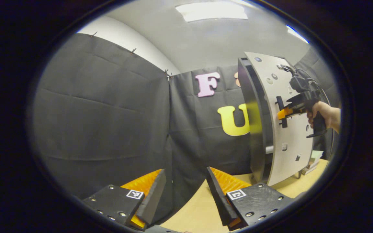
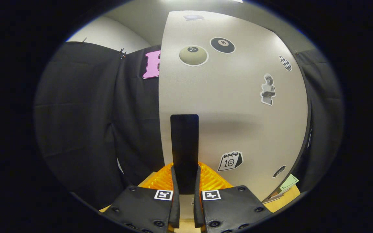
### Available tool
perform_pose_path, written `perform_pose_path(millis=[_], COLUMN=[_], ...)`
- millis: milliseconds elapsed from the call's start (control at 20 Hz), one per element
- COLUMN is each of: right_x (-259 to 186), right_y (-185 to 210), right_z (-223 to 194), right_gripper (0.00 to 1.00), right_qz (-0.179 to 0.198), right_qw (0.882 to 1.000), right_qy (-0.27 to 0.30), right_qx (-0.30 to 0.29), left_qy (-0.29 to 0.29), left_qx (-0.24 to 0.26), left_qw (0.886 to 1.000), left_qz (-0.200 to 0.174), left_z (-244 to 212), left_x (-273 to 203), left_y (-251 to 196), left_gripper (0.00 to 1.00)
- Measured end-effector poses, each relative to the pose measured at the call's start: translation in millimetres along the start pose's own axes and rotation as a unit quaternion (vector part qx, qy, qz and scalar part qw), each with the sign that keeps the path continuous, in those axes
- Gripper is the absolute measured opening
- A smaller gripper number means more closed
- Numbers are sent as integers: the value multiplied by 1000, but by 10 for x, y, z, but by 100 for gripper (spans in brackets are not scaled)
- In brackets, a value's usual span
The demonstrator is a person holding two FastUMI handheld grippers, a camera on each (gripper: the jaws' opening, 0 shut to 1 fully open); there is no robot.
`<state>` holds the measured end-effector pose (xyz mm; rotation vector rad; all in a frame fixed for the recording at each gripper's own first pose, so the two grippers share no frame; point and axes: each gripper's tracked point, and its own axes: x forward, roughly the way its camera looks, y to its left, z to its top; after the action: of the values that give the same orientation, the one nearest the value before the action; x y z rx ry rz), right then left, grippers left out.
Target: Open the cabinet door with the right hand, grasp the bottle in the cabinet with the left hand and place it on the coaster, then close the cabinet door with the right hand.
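Right gripper point(image 2: 184, 181) is clamped on the cabinet door's handle point(image 2: 184, 145): both fingers press the sides of the dark upright bar, which runs up between them in the right gripper view. Cabinet door point(image 2: 235, 106) is a pale panel with stickers on its face.

In the left gripper view the same door point(image 1: 287, 129) stands swung a little out from the dark cabinet body point(image 1: 254, 129), a gap showing along its near edge. The right gripper point(image 1: 282, 113) meets the handle point(image 1: 280, 111) about mid-height on the door, and a hand point(image 1: 322, 113) grips its body from the right.

Left gripper point(image 1: 185, 187) has its fingers spread wide apart with nothing between them, hanging over the near left edge of the table point(image 1: 199, 207), well apart from the cabinet.

The cabinet stands toward the far right corner of the table. Its inside is dark and seen edge-on, so I cannot tell where the bottle sits. A stack of what may be books or paper point(image 1: 312, 161) lies at the table's right edge behind the door; too blurred to be sure.
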<state>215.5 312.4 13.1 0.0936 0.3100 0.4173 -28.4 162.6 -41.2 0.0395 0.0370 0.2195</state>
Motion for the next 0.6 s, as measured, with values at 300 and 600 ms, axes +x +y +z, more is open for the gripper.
perform_pose_path(millis=[300, 600], right_x=[-184, -289], right_y=[-117, -267], right_z=[-14, -50], right_gripper=[19, 19], right_qz=[37, 62], right_qw=[999, 998], right_qy=[-4, -4], right_qx=[3, 4], left_qy=[-8, -13], left_qx=[-7, -1], left_qw=[1000, 999], left_qz=[-24, -48], left_z=[70, 196], left_x=[-30, -183], left_y=[-410, -872], left_gripper=[75, 75])
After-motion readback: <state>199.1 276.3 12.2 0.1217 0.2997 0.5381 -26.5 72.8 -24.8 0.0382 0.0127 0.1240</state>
